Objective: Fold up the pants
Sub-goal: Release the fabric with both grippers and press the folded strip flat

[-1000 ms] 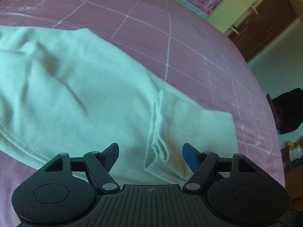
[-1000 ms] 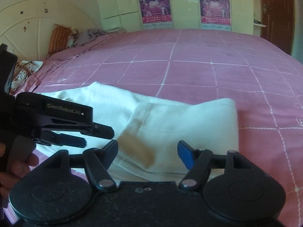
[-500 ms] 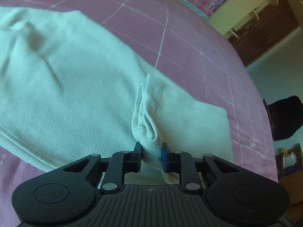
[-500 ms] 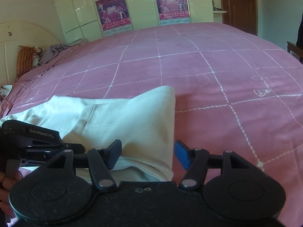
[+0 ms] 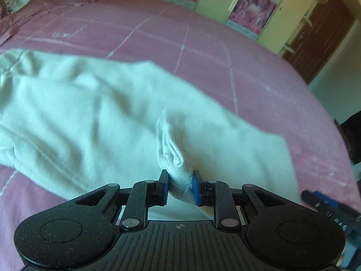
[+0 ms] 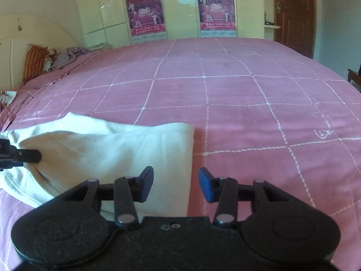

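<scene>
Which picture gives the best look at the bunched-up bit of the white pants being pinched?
The left wrist view: the pants fold sits squeezed by the left tool. The right wrist view shows that tool only from the side, with the pinch hidden.

The pants (image 5: 94,117) are pale, off-white cotton, lying spread and loosely rumpled across the near part of the pink checked bed (image 6: 225,90), stretching away to my left. A bunched ridge of their fabric is pinched up between the fingers of my left gripper (image 5: 179,186). Their right edge ends in a straight folded border just ahead of my right gripper (image 6: 176,184).
</scene>
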`<action>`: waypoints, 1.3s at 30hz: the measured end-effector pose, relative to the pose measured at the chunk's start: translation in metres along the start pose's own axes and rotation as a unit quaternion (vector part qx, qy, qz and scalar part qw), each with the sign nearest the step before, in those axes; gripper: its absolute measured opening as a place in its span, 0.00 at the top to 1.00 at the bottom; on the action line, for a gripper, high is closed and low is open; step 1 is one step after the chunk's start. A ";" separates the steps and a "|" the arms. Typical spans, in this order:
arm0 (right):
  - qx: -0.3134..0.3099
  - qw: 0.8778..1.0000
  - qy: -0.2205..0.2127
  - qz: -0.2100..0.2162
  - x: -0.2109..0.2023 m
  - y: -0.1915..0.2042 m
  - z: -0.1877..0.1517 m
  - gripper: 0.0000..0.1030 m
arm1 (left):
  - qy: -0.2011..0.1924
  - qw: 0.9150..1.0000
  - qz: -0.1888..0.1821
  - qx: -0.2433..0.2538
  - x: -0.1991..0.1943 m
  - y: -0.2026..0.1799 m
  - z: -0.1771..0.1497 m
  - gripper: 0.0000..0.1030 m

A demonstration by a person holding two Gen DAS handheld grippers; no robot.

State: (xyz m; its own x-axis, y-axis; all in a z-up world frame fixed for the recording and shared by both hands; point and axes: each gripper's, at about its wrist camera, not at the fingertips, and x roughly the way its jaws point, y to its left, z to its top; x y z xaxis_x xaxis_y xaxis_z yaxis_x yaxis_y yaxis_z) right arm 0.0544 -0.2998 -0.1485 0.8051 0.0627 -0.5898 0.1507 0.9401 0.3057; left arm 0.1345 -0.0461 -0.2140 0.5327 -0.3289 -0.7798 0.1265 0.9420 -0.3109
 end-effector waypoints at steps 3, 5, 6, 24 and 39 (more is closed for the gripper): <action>-0.040 0.998 0.053 -0.002 0.023 0.021 -0.014 0.58 | 0.003 0.999 0.016 0.041 0.010 -0.002 -0.011 0.71; -0.073 0.995 0.073 -0.010 0.032 0.030 -0.025 0.57 | 0.000 0.999 0.031 0.042 0.002 -0.009 -0.006 0.70; -0.074 0.994 0.073 -0.012 0.032 0.030 -0.025 0.57 | -0.013 0.998 0.037 0.043 -0.006 -0.011 -0.003 0.70; -0.094 0.992 0.069 -0.038 0.087 0.043 0.050 0.55 | -0.003 0.993 0.056 0.101 0.047 -0.050 0.028 0.71; -0.110 0.986 0.114 -0.056 0.118 0.043 0.029 0.52 | -0.022 0.986 0.078 0.148 0.039 -0.065 0.004 0.71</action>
State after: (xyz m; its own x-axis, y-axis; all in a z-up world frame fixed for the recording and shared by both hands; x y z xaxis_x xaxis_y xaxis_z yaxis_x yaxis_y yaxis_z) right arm 0.1723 -0.2614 -0.1835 0.6366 0.0051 -0.7712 0.0826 0.9938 0.0747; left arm 0.1505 -0.1197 -0.2219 0.6005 -0.1815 -0.7788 0.2745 0.9615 -0.0124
